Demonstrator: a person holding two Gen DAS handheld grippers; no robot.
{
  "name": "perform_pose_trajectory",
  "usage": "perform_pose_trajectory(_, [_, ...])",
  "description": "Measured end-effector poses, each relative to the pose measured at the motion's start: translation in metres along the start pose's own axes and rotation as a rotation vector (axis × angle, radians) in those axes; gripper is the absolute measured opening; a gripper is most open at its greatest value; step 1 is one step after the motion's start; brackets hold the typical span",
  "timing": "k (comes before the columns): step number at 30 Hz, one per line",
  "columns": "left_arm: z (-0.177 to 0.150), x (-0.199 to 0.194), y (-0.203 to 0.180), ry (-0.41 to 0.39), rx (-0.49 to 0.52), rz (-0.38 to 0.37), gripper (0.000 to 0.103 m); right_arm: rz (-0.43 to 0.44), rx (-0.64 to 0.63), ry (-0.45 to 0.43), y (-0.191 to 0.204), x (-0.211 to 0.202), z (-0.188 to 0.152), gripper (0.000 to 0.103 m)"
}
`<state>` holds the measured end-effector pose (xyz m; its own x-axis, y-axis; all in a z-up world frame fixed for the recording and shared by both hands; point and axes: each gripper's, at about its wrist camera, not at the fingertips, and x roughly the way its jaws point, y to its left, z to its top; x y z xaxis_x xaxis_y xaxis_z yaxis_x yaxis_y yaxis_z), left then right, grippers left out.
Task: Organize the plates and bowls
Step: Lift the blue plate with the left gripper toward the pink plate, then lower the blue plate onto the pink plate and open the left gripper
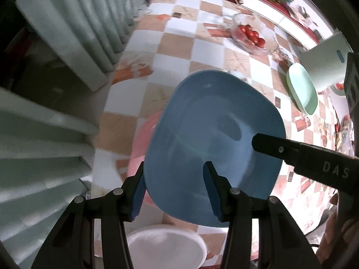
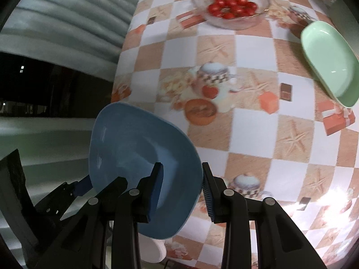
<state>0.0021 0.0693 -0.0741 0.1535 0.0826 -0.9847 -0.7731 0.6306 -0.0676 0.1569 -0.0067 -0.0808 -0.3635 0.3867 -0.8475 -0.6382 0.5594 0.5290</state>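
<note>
A blue rounded-square plate (image 1: 208,139) hangs tilted above the checkered table, gripped from two sides. My left gripper (image 1: 175,168) is shut on its near rim, one pad outside the edge and one inside the dish. In the right wrist view the same blue plate (image 2: 134,152) sits in my right gripper (image 2: 181,168), which is shut on its right rim. The right gripper's black finger (image 1: 280,149) reaches over the plate from the right. A pink plate (image 1: 143,134) lies under the blue one. A pale green plate (image 2: 327,60) rests at the table's far right.
A glass bowl of cherry tomatoes (image 2: 231,6) stands at the far side of the table (image 2: 246,121). A white dish (image 1: 166,246) sits by the near edge. A pale green-and-white container (image 1: 323,65) stands at right. Ribbed curtain folds (image 1: 67,33) border the table's left.
</note>
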Motion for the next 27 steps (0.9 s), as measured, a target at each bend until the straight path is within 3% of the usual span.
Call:
perform_pose_trajectory(13, [-0.027,0.006,0.034,0.018,-0.102,0.026,0.053,-0.013,-0.076,0.055,0.035,0.028,-0.006,0.037])
perform_pose_trajectory(27, [-0.027,0.029,0.037,0.059,-0.110,0.050,0.053,-0.062,-0.123,0.084,0.041,0.053,0.001,0.041])
